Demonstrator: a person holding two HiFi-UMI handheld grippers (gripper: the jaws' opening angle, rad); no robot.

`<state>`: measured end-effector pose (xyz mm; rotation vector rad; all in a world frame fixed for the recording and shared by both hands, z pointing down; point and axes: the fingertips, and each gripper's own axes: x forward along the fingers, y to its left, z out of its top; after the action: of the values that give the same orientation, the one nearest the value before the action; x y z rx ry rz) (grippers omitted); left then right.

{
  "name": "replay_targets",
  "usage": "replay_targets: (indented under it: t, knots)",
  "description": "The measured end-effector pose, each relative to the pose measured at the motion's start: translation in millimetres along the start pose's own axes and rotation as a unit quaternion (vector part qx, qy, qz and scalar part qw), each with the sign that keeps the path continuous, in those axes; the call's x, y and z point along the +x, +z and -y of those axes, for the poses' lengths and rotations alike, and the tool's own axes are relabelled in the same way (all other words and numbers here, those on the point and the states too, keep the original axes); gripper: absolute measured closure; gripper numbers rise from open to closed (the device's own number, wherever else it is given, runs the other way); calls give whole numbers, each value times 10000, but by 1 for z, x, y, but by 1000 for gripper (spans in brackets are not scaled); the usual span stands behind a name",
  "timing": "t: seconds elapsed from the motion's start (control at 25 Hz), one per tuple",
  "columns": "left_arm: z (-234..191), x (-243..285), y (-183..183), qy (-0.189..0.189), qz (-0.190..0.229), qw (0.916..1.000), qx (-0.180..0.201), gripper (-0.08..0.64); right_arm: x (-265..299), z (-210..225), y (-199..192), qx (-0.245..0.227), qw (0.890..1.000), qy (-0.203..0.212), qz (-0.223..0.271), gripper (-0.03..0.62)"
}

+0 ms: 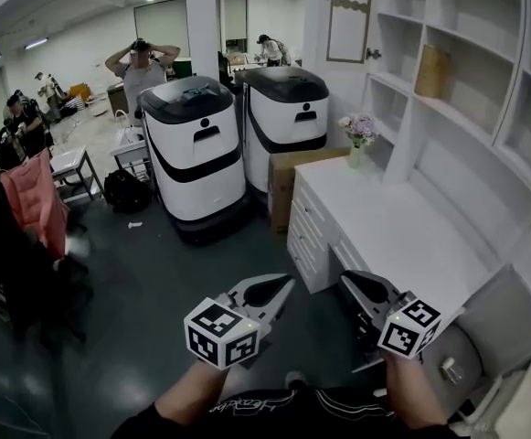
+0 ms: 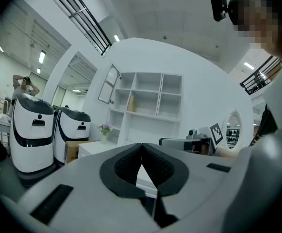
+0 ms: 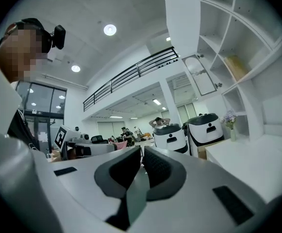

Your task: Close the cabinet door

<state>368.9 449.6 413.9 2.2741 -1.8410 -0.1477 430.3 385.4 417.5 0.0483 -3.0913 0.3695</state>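
The cabinet door (image 1: 349, 16) is a white framed panel with a small knob. It stands swung open at the top left of the white shelf unit (image 1: 484, 71). It also shows far off in the left gripper view as the door (image 2: 110, 84) and in the right gripper view as the door (image 3: 201, 76). Both grippers are held level, low over the floor and well short of the door. My left gripper (image 1: 286, 282) (image 2: 141, 145) has its jaws together with nothing between them. My right gripper (image 1: 346, 280) (image 3: 142, 150) is also shut and empty.
A white desk (image 1: 402, 236) with drawers runs under the shelves, with a flower vase (image 1: 360, 135) on its far corner. Two white-and-black machines (image 1: 196, 144) and a cardboard box (image 1: 288, 186) stand ahead. A pink-draped chair (image 1: 32, 199) is at left. People stand in the background.
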Motion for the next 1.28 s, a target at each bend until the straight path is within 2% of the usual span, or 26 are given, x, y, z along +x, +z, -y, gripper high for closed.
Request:
replay_targets:
  t: [0.16,0.28,0.44,0.56,0.68,0.88,1.12,1.28]
  knots:
    - [-18,5,1,65,-12,10000,-35,540,19,7,4,-148,9998,95,-17,540]
    - [-40,12,7,152,25,9998,-94,540,39,19,11,-77,9997,206,83,538]
    - [-79,34,17,251,31,9994,-222,540,74,47,20,29,9992,385,141,538]
    - [-108,60,28,122,41,9998,-181,540,105,78,30,-40,9989,445,165,538]
    - [-150,96,34,56,60,9999,-130,540,139,124,38,-8,9986,471,256,538]
    - [-243,187,40,28,-189,9992,-361,540,205,226,52,251,9985,370,310,539]
    - [-341,303,91,-222,-201,9993,-229,540,282,349,101,46,9994,56,352,540]
    - [-385,350,122,-331,-134,9993,-74,540,321,401,125,-17,9992,-46,408,539]
